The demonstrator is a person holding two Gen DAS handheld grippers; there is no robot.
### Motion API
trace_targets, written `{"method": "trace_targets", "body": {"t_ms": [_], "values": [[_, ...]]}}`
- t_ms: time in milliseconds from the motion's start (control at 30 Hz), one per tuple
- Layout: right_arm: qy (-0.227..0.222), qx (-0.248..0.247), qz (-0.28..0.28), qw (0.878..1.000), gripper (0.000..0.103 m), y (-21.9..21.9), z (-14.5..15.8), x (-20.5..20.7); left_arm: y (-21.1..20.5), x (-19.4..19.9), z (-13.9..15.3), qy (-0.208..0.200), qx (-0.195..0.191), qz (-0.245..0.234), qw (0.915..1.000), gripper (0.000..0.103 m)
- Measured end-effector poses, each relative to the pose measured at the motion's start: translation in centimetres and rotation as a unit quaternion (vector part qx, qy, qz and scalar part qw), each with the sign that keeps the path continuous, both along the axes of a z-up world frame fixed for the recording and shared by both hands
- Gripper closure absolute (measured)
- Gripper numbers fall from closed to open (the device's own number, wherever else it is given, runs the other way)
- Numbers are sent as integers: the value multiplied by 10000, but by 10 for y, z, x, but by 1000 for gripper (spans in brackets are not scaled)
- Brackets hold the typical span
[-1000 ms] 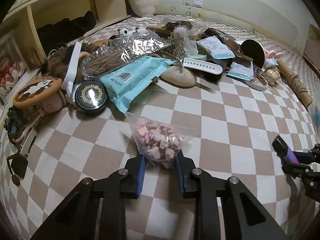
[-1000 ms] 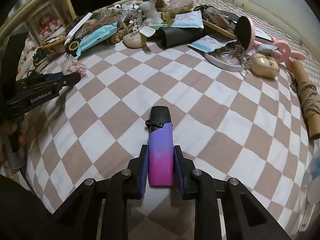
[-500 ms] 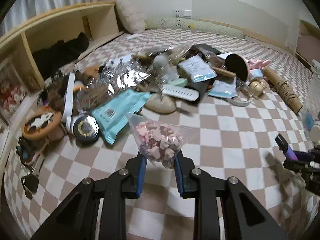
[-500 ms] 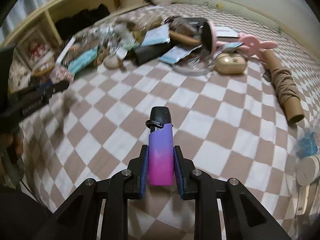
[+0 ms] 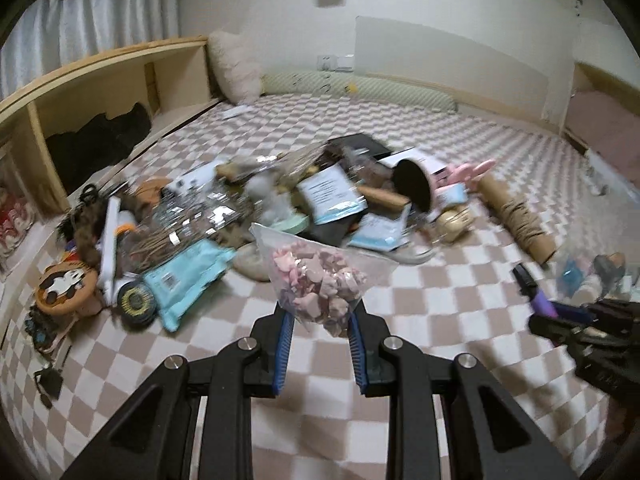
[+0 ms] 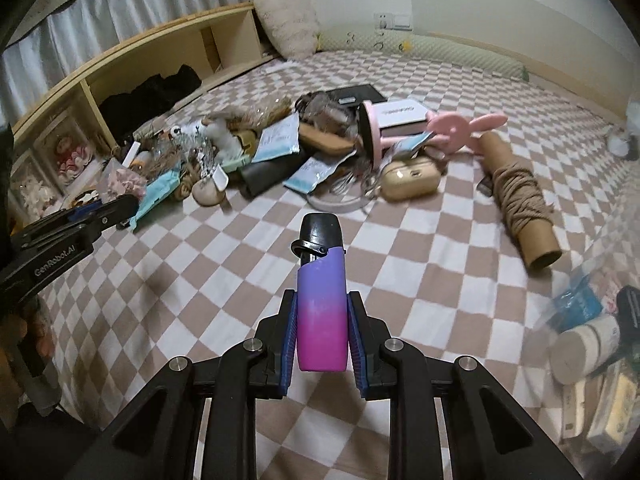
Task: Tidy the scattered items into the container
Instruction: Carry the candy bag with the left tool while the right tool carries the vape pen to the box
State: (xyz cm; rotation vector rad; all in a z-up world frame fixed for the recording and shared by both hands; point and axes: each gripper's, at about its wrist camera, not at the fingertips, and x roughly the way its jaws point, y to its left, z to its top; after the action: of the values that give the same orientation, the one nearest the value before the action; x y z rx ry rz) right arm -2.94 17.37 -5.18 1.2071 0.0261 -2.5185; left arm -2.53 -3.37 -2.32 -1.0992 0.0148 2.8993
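Both loads lifted clear of the checkered bed

Since a second ago both have risen, the clutter pile (image 5: 288, 208) sitting lower and farther off. The left hand-held gripper (image 5: 320, 322) is narrowed on a clear bag of pink pieces (image 5: 320, 280); the right hand-held gripper (image 6: 322, 320) clamps a purple-pink device (image 6: 321, 304). Below lies the checkered bed (image 6: 248, 248), a wooden shelf (image 6: 160, 56) alongside, a clear container (image 6: 592, 332) at right.

Two wrist views over shared clutter (image 5: 280, 208)
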Motion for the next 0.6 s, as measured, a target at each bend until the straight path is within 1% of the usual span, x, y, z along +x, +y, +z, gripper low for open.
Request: {"method": "trace_targets", "body": {"t_ms": [133,333,433,600], "values": [[152,19,-34,9999,78,6,9,3,24,-2,12,88,71,-206,9997,77],[456,6,-177,9988,78,20,29,9,48,0,27,193,120,-416,9989,77],[594,-62,-301,9978,78,30,42,11,56,3,34,247,73,-492,9985,77],[878,-177,-532,9946,78,53,71,20,69,8,52,404,143,-595,9973,77]]}}
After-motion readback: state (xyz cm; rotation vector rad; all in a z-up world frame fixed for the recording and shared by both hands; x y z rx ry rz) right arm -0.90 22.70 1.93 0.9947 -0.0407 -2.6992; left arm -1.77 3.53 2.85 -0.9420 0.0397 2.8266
